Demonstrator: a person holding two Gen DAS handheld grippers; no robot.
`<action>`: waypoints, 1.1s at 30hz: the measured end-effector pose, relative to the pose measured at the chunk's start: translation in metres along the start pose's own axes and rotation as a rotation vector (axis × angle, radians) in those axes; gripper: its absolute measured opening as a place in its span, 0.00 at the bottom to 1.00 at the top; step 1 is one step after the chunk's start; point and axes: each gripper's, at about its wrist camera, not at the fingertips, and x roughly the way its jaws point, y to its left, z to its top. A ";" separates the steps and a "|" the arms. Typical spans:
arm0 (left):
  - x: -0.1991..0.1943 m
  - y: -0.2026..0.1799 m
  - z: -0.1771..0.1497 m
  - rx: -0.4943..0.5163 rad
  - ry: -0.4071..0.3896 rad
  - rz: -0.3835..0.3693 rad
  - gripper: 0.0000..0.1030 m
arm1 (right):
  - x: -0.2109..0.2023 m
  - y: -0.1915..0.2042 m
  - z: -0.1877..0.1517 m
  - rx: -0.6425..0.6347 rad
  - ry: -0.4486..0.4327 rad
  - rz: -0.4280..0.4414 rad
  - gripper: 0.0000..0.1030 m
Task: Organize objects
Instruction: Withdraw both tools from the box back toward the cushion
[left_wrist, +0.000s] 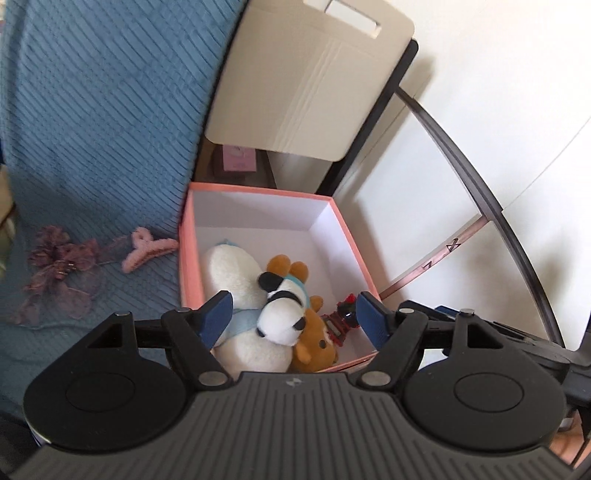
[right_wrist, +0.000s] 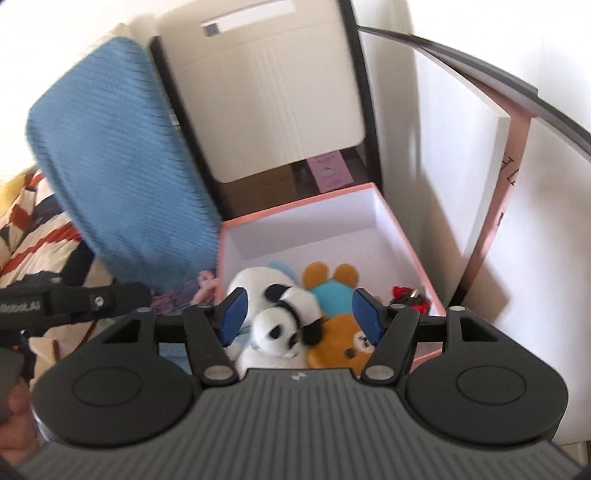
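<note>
Left wrist view: left gripper (left_wrist: 291, 314) gapes empty above the pink box (left_wrist: 347, 229), low centre; panda plush (left_wrist: 280, 314) inside. Right gripper (right_wrist: 304, 314) likewise open, empty.

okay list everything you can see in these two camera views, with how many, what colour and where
pink box: one, pink outside, white inside, open, on the floor beside the blue cover
white plush: one, white with pale blue, in the box
panda plush: one, black and white, on top of the white plush
bear plushes: two, orange-brown, in the box
red toy: one, red and black, near the box's right wall
hair claw: one, pink, on the blue cover left of the box
fabric flower: one, dusty purple, left of the claw
blue cover: one, ribbed blue
cardboard flap: one, beige, behind the box
left gripper: black, blue pads, open, empty
right gripper: black, blue pads, open, empty
</note>
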 end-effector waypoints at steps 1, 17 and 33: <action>-0.008 0.004 -0.002 -0.001 -0.009 0.003 0.76 | -0.005 0.007 -0.004 -0.010 -0.002 0.007 0.63; -0.093 0.084 -0.046 -0.027 -0.083 0.052 0.76 | -0.045 0.103 -0.056 -0.074 -0.012 0.064 0.63; -0.111 0.147 -0.071 -0.035 -0.130 0.105 0.76 | -0.009 0.156 -0.097 -0.118 0.035 0.111 0.63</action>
